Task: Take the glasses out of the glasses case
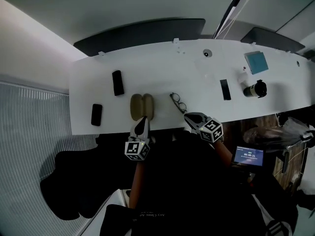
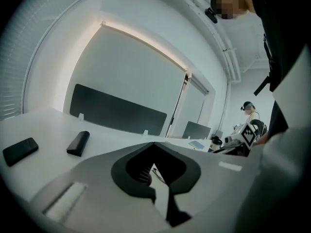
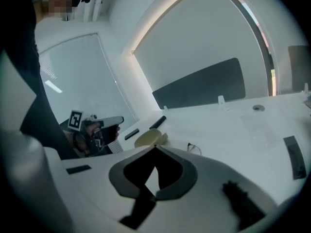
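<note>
Since the glasses (image 1: 177,103) lay on the desk (image 1: 197,73) beside the open glasses case (image 1: 141,106), just beyond our fingers, left gripper (image 1: 143,119) and right gripper (image 1: 189,116) were pressed together, empty; we judged a gentle retreat, nudging neither, wisest.

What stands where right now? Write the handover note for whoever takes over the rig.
Left gripper: shut, empty, at the table edge in front of the case.
Right gripper: shut, empty, at the edge near the glasses.
Case: lies open on the table.
Glasses: on the table right of the case, apart from it.
Done: glasses are out.
Left: seemingly nothing.
</note>
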